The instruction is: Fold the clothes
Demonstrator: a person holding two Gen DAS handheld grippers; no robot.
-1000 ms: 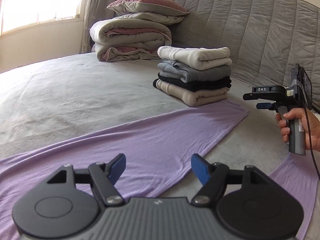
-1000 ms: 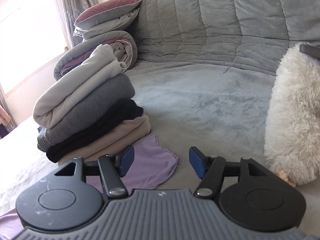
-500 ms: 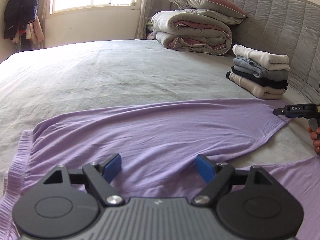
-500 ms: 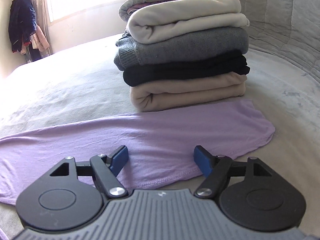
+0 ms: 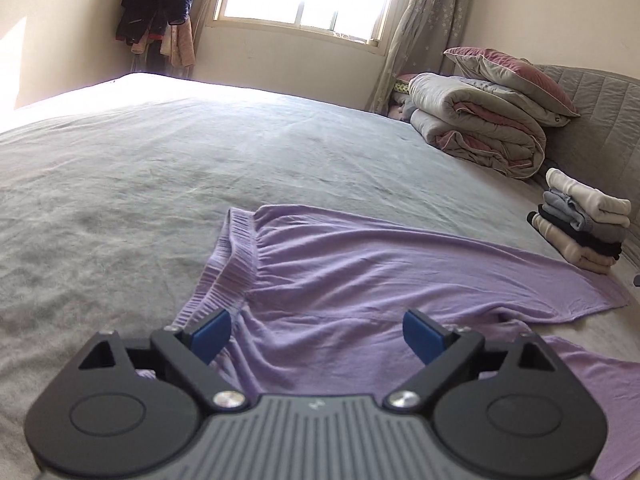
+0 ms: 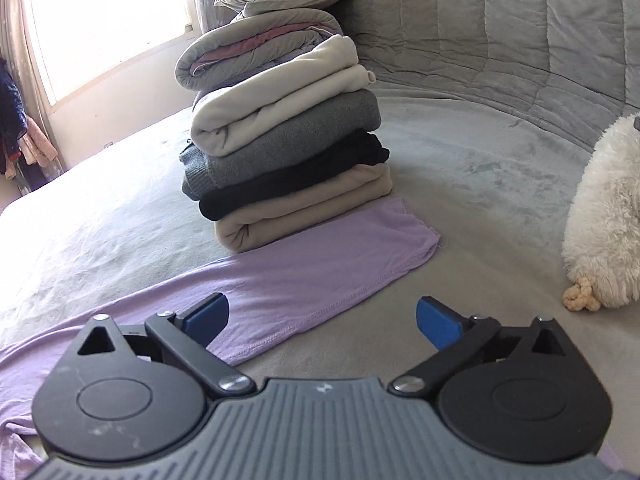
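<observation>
Lilac trousers (image 5: 360, 280) lie spread on the grey bed, their ribbed waistband (image 5: 230, 264) toward the left. My left gripper (image 5: 318, 334) hovers above the cloth just below the waistband, jaws opening wide with nothing pinched between the blue pads. In the right wrist view one trouser leg's hem (image 6: 360, 256) lies flat beside a stack of folded clothes (image 6: 288, 152). My right gripper (image 6: 322, 318) hangs over that hem, jaws also opening, the pads clear of the fabric.
The stack of folded clothes (image 5: 580, 232) sits by the quilted headboard (image 6: 500, 32). Rolled duvets and pillows (image 5: 488, 120) lie behind it. A white fluffy cushion (image 6: 604, 216) is at the right. Grey bedspread (image 5: 160, 168) stretches to the left toward the window.
The left gripper swung left along the trousers from the leg to the waistband end. The right gripper pulled back slightly from the stack. Both jaws spread wider.
</observation>
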